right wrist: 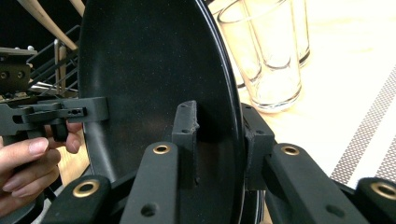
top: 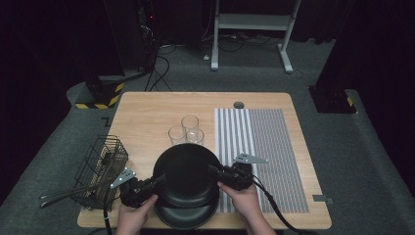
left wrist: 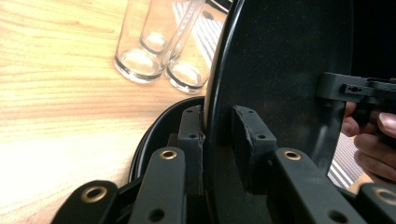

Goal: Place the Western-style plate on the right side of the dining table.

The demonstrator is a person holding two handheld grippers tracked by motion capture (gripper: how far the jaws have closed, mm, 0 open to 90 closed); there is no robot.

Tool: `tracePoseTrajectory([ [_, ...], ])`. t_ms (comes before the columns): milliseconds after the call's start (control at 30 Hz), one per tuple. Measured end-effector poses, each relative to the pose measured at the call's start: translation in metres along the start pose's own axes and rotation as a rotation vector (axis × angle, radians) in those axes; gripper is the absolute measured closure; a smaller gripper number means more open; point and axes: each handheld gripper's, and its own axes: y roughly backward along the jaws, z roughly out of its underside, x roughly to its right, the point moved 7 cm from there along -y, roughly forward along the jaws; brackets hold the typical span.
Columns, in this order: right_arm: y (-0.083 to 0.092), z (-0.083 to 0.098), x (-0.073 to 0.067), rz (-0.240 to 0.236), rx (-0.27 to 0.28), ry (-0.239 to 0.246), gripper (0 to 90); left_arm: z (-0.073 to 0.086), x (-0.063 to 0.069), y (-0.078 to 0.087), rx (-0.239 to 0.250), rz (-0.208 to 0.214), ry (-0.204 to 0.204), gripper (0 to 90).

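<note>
Low in the middle of the high view, a black plate point(top: 187, 171) is held between two grippers, above a second black plate point(top: 186, 215) that lies on the wooden table point(top: 147, 112) near its bottom edge. At the held plate's left rim sits the left gripper point(top: 157, 182), and at its right rim the right gripper point(top: 214, 172), each carried in one of the person's hands. From the left gripper view, the jaws stand narrowly apart with the plate's rim point(left wrist: 219, 116) between them; the left pad presses the outer side, while the right pad appears to sit against the inner face. From the right gripper view, the jaws likewise straddle the rim point(right wrist: 231, 116), one pad on each face, clamping it. Above the plates, three clear glasses point(top: 187, 130) stand close together. A striped mat point(top: 264, 142) covers the table's right part, and a wire basket point(top: 100, 164) stands at lower left.
</note>
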Motion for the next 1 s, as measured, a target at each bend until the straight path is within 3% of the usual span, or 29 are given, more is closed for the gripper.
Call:
tracePoseTrajectory([
  [167, 0.005, 0.000, -0.003, -0.008, 0.026, 0.016, 72.0, -0.003, 0.006, 0.003, 0.026, 0.013, -0.013, 74.4],
  [367, 0.018, -0.004, -0.010, -0.002, 0.072, 0.043, 71.6, -0.011, 0.017, 0.009, 0.049, 0.038, -0.061, 75.0],
  [500, 0.022, -0.006, -0.010, 0.011, 0.096, 0.046, 71.3, -0.015, 0.018, 0.006, 0.066, 0.050, -0.065, 75.1],
  [1000, 0.023, 0.003, -0.003, 0.028, 0.096, 0.016, 71.0, -0.016, 0.018, -0.005, 0.054, 0.065, -0.074, 74.6],
])
